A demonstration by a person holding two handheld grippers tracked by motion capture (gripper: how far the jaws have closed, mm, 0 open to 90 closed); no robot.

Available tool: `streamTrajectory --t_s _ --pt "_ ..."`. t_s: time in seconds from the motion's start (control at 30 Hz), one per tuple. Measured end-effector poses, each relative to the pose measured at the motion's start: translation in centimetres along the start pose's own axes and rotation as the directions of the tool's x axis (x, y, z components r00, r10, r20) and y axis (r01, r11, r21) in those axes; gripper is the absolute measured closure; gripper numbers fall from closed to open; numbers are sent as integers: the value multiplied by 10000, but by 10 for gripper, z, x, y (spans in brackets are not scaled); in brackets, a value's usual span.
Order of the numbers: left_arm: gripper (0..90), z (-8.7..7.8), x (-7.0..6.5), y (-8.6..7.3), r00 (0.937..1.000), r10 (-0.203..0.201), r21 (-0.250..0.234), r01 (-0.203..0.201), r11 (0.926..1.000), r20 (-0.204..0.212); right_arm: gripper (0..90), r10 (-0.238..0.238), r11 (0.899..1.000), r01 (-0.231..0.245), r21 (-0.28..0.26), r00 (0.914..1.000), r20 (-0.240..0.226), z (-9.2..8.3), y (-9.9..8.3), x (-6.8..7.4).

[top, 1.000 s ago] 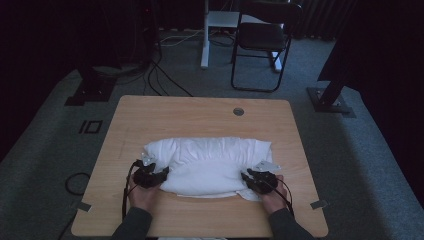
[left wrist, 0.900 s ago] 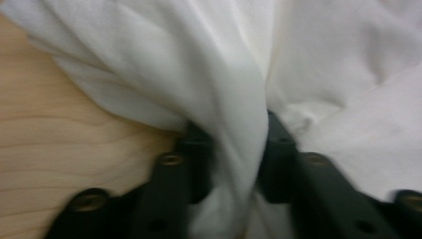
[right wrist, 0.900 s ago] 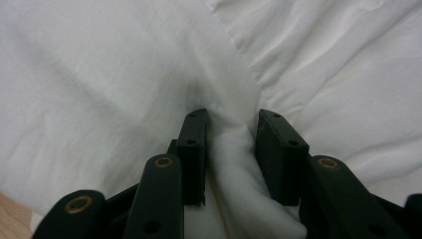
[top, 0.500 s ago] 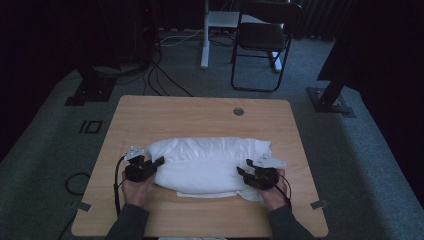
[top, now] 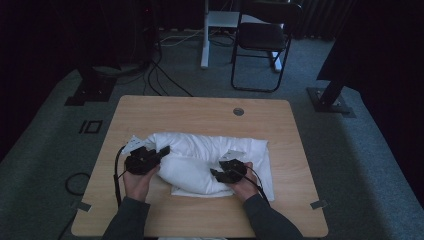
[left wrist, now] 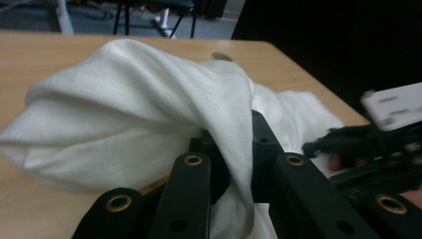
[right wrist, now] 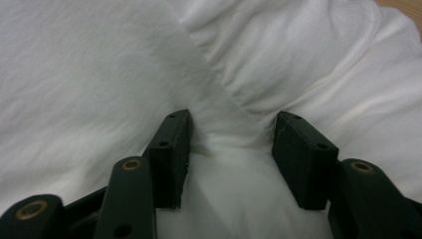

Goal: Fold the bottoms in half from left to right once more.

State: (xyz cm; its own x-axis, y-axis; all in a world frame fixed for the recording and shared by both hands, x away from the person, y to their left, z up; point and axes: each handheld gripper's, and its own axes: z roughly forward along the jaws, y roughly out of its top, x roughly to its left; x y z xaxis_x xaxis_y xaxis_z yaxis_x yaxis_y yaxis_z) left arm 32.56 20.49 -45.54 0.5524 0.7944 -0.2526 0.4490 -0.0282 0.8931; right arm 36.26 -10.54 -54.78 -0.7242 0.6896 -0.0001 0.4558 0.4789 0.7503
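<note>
Left fingers (left wrist: 249, 149): clamped narrow on a fold of the white cloth (top: 210, 160), at the cloth's left end; they have just been closing, with fabric pinched between them.
Right fingers (right wrist: 303, 154): standing part-way apart, pushed into the cloth's front right part with fabric bulging between them; they have just been opening, and no pinch is visible.
Left gripper (top: 161, 151): raised at the cloth's left end, lifting that end into a hanging drape.
Right gripper (top: 216, 174): low on the cloth, near its front edge.
Cloth: bunched across the middle of the table (top: 150, 107), nearer the person's side.
Progress: judged early; one end gripped, second grip and any spreading or folding left.
</note>
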Motion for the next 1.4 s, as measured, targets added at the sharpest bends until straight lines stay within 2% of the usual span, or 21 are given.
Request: streamTrajectory --t_s 0.07,0.2,0.3,0.4,0.43,0.47,0.5,0.57,0.63,0.7,0.77,0.8,0.83,0.93,0.97,1.1,1.17,1.2,1.27,1.33,1.4 --pt "829 -1 -6 7 9995 132 -176 -127 9998 282 490 -70 10000 70 69 10000 -4 4 2 2" --pt "829 4 -20 19 9975 482 -331 -465 9984 524 507 -59 10000 58 57 9997 230 11 7 10" --pt "829 9 -28 26 9952 612 -441 -579 9973 769 521 59 9998 -51 -174 9990 441 19 11 21" --pt "829 14 -38 29 9894 1032 -467 -989 9940 1018 523 173 9989 -159 -433 9993 324 28 15 32" --pt "829 14 -38 29 9894 1032 -467 -989 9940 1018 523 173 9989 -159 -433 9993 324 28 15 32" --pt "829 17 -44 29 9864 1303 -420 -1267 9911 1002 523 154 9988 -141 -472 9996 253 30 17 35" --pt "829 18 -45 29 9857 1385 -383 -1354 9901 958 521 136 9984 -136 -554 9999 -1 35 21 40" --pt "828 20 -45 27 9864 1393 -308 -1371 9901 868 505 112 9980 -142 -611 9987 -503 37 24 40" --pt "829 19 -42 26 9870 1362 -289 -1342 9905 854 433 280 9975 -345 -621 9943 -1024 29 26 36" --pt "828 18 -39 24 9883 1277 -247 -1261 9917 837 410 392 9923 -554 -1106 9888 -1443 11 26 29" --pt "828 16 -36 23 9890 1234 -247 -1217 9923 817 401 318 9857 -480 -1614 9943 -1016 -9 22 22" --pt "828 16 -36 23 9890 1217 -262 -1199 9924 842 397 323 9865 -425 -1582 9972 -667 -15 19 18" --pt "828 16 -36 23 9891 1184 -272 -1165 9928 876 383 421 9900 -476 -1331 9982 -438 -17 16 14" --pt "828 19 -39 23 9878 1107 -285 -1082 9937 1095 391 94 9986 -110 -526 9995 -297 -5 2 15" --pt "828 21 -41 23 9860 1123 -259 -1099 9936 1229 394 -28 9986 14 -523 9996 -266 0 0 19" --pt "828 31 -48 22 9837 1245 -53 -1248 9922 1300 403 -236 9975 186 -684 9970 -737 13 8 30" --pt "827 35 -47 20 9832 1259 67 -1279 9918 1318 372 -614 9951 526 -837 9926 -1051 15 11 33" --pt "828 36 -47 18 9827 1249 82 -1272 9918 1368 357 -754 9937 649 -911 9902 -1177 10 12 33" --pt "827 36 -47 16 9814 1282 102 -1310 9913 1431 353 -928 9863 735 -1478 9874 -1280 -8 10 30" --pt "827 34 -47 15 9811 1329 106 -1357 9907 1404 375 -726 9841 600 -1672 9949 -703 -28 4 21" --pt "827 34 -48 14 9809 1332 116 -1362 9906 1419 375 -275 9918 309 -1241 9992 293 -38 -6 6"
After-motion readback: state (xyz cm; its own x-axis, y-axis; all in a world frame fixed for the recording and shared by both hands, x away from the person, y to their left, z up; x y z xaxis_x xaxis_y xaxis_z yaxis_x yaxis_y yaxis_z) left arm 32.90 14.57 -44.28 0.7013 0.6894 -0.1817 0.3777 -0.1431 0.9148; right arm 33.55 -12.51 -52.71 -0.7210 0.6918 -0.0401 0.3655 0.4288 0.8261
